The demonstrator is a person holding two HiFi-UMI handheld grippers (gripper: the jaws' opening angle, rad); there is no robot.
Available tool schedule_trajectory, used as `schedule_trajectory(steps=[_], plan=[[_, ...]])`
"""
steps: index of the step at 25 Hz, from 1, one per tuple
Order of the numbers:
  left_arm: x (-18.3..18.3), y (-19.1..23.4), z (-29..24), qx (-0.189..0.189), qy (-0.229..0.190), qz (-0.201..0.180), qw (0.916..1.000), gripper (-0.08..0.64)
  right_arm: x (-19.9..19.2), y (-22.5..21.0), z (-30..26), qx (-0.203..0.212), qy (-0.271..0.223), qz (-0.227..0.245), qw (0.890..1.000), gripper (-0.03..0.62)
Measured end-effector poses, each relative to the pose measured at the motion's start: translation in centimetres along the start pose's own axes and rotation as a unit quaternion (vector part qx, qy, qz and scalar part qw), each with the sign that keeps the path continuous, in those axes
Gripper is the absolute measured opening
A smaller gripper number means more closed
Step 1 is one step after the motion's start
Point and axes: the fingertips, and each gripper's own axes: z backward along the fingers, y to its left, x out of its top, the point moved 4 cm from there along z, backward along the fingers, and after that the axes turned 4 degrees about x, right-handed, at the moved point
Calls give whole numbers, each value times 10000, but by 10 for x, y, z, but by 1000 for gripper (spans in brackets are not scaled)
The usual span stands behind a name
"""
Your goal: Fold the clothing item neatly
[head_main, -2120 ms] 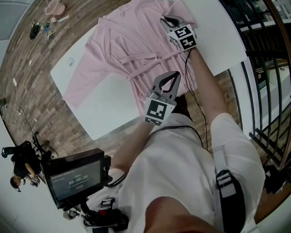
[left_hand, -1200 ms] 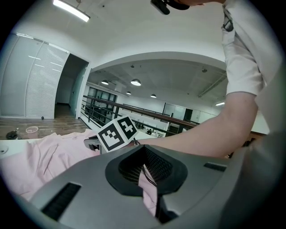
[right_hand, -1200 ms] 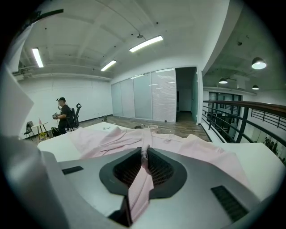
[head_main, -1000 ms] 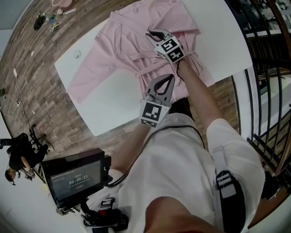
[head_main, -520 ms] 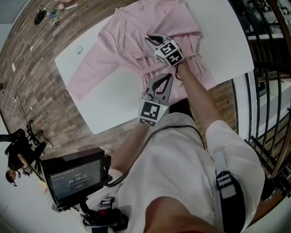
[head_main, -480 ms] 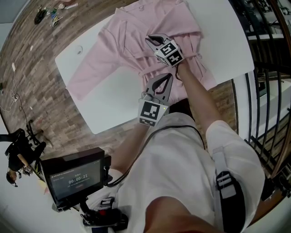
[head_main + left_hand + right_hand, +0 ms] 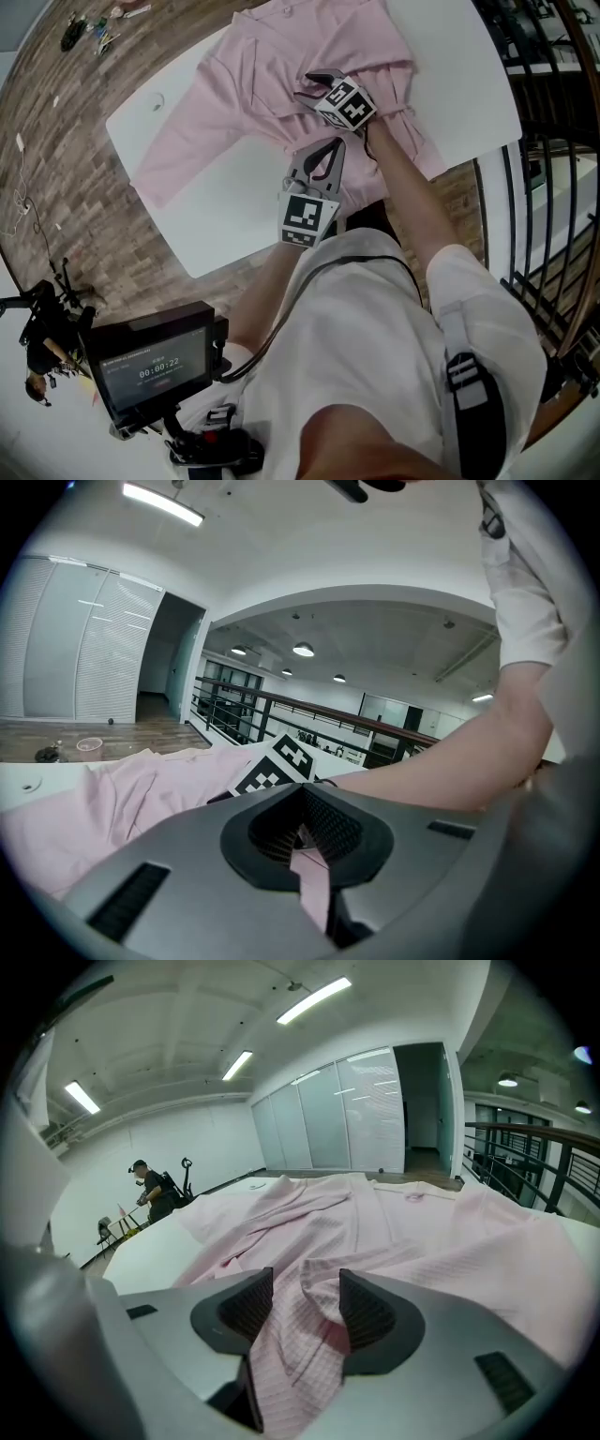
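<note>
Nearest us, at 6 o'clock, the left gripper (image 7: 305, 832) is pinching a thin strip of the pink robe (image 7: 309, 47), fingers fully together on it. Just past, twd 12, the right gripper (image 7: 305, 1302) is sitting at the waist w/ fingers (image 7: 248, 1307) wide. They've just been opening, and a loose ridge of cloth is standing between them, unpressed. The robe is lying spread on the white surface (image 7: 225, 206), one sleeve trailing twd 9. We're judging it soft, light, limp and textured, so not slippery; hems and seams are looking like the best holds.
</note>
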Motion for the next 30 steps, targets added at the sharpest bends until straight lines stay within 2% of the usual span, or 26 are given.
schedule_trajectory(steps=[6,9,12,16,19,24,28,30], plan=[[7,4,-7,12,-28,42,10000,3,0,4,10,215,161,-50,9996,225],[12,9,-8,95,-68,108,9999,3,12,1,25,260,-254,-430,9984,225],[17,22,-17,249,-67,185,9995,3,24,-18,38,8,-642,-620,9960,225],[18,34,-37,406,-11,235,9989,3,16,-52,40,-438,-647,-591,9952,219],[21,31,-46,514,0,236,9984,3,1,-67,47,-817,-568,-750,9922,70],[22,41,-66,721,52,206,9972,3,-16,-80,50,-1140,-186,-717,9907,6],[27,62,-80,686,214,174,9973,3,-19,-76,45,-1289,335,-504,9898,6],[24,74,-89,648,298,131,9974,3,-25,-76,44,-1373,409,-529,9883,6]])
